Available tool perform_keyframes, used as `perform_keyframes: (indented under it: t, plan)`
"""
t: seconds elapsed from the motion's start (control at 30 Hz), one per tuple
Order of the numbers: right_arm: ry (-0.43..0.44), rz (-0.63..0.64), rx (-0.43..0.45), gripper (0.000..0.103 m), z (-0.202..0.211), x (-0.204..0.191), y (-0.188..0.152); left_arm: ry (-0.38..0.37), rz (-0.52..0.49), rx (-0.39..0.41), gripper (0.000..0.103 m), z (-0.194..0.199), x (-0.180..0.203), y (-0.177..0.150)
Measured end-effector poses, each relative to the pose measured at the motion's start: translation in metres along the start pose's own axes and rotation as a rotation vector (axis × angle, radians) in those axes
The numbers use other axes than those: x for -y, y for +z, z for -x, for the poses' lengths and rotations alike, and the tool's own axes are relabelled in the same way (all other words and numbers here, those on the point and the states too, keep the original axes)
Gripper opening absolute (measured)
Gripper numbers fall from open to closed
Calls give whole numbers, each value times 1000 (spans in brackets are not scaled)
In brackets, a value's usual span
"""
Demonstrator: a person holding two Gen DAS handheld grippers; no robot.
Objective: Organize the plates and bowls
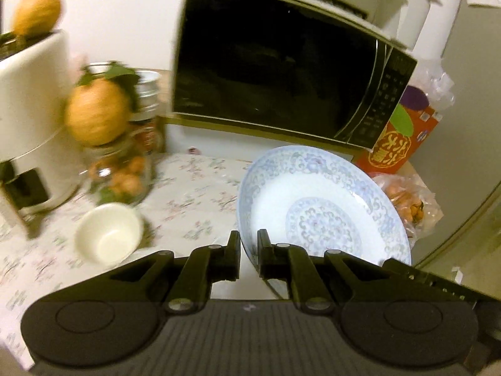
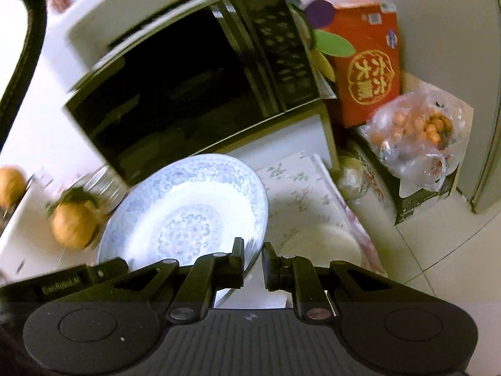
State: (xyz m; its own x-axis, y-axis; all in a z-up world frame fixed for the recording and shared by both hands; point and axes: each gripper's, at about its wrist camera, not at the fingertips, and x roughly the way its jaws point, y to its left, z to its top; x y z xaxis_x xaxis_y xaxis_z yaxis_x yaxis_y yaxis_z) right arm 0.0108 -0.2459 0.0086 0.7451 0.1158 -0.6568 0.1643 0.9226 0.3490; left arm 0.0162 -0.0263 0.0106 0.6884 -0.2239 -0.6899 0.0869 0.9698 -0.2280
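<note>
Both grippers pinch one blue-patterned plate (image 1: 322, 206) by opposite rim edges: left gripper (image 1: 249, 250) on its left rim, right gripper (image 2: 253, 260) on its right. I hold it tilted above the floral tablecloth (image 1: 194, 181), microwave (image 1: 272, 72) behind. White bowl (image 1: 108, 235) sits lower left; pale stack (image 2: 325, 244) lower right, blurred, can't identify.

A black microwave (image 1: 275, 72) stands on the bench (image 1: 200, 181), which wears a pale floral cloth, against a plain white wall (image 1: 125, 9). A white appliance (image 1: 28, 94) sits at the far left. A red printed box (image 2: 366, 62) leans beside the microwave, a clear bag of orange fruit (image 2: 419, 134) just in front. Pale floor tiles (image 2: 438, 244) show below, under warm indoor light
</note>
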Motion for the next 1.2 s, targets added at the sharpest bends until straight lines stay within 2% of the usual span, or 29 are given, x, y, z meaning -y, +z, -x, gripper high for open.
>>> perform_keyframes:
  t: [0.2, 0.5, 0.83, 1.2]
  plan:
    - [49, 63, -39, 13, 38, -28, -55, 37, 59, 14, 9, 51, -41, -44]
    - [61, 218, -122, 13, 64, -77, -123, 85, 151, -35, 9, 87, -100, -95]
    - [75, 274, -210, 14, 59, -101, -163, 104, 185, -60, 9, 93, -132, -110]
    - [87, 288, -285, 14, 44, -117, -188, 150, 180, -100, 9, 90, -152, -135]
